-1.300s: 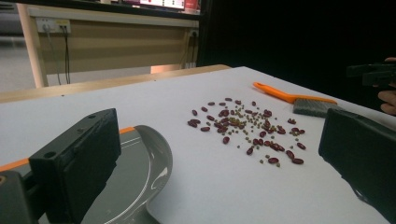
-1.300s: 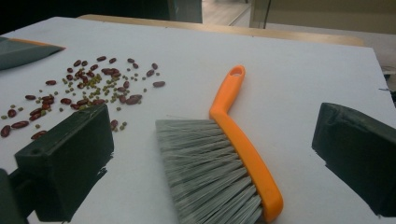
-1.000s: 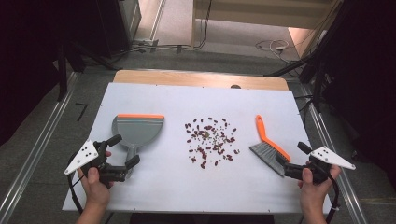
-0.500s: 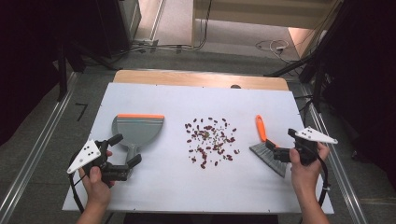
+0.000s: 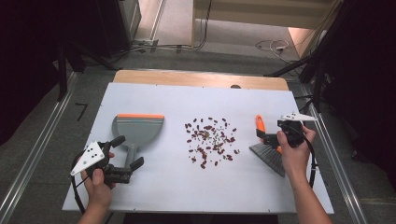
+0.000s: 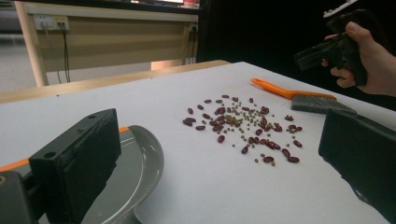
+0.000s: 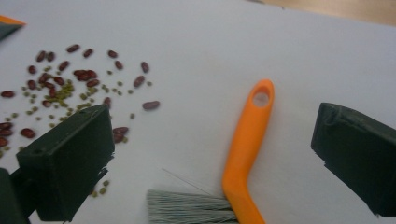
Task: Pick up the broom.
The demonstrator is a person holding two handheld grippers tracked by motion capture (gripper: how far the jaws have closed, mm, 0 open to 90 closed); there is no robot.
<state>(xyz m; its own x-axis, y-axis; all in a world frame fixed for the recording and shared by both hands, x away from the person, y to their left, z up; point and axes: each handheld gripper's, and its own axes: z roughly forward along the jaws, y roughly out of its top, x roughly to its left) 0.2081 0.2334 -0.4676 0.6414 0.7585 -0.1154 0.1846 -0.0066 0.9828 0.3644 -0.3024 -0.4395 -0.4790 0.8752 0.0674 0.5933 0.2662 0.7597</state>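
Red and green beans [image 5: 210,140] lie scattered mid-table. A grey dustpan [image 5: 137,127] with an orange lip rests to their left, its handle pointing toward me. My left gripper [image 5: 128,151] stands open at the end of that handle and holds nothing. A brush [image 5: 265,145] with an orange handle and grey bristles lies right of the beans. My right gripper [image 5: 262,138] hovers open over it. In the right gripper view the orange handle [image 7: 247,140] lies between the jaws, untouched, with the bristles [image 7: 191,207] at the bottom. The left gripper view looks across the dustpan [image 6: 140,158] and beans [image 6: 243,126].
The white table top [image 5: 163,93] has a wooden strip [image 5: 196,78] along its far edge. Metal rails [image 5: 32,158] run along the floor on both sides. Cables [image 5: 271,45] lie on the floor beyond the table.
My right gripper has moved from the table's front right edge forward and left, to over the brush handle. The left gripper has barely moved.
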